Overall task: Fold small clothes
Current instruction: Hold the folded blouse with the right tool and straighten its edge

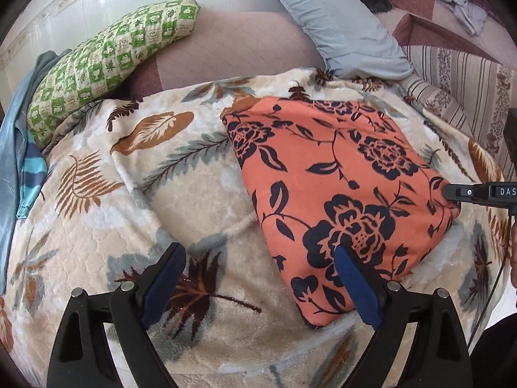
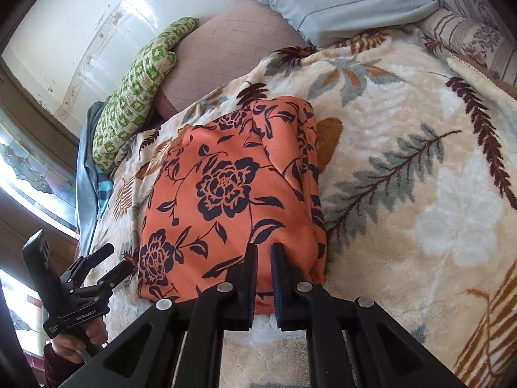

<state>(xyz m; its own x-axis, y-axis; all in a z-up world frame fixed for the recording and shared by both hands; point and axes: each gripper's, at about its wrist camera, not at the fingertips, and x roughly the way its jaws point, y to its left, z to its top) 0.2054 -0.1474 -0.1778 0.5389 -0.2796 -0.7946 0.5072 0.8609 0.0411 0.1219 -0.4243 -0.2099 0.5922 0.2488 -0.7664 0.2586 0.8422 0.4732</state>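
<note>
Folded orange garment on the bed blanket

The blanket (image 1: 97, 213) fills my frames; the orange garment (image 1: 339, 177) lies folded at centre right. I'd press the near fold flat. My right hand-held gripper (image 2: 264, 252) nearly closes on its edge; only that view shows this. The left hand-held gripper (image 1: 258, 258) gapes empty.

Open blanket (image 1: 97, 213) left of the folded orange cloth (image 1: 339, 174); more bare blanket right of it. Blocked beyond by green pillow (image 1: 106, 61) and grey pillow (image 1: 336, 22).
</note>
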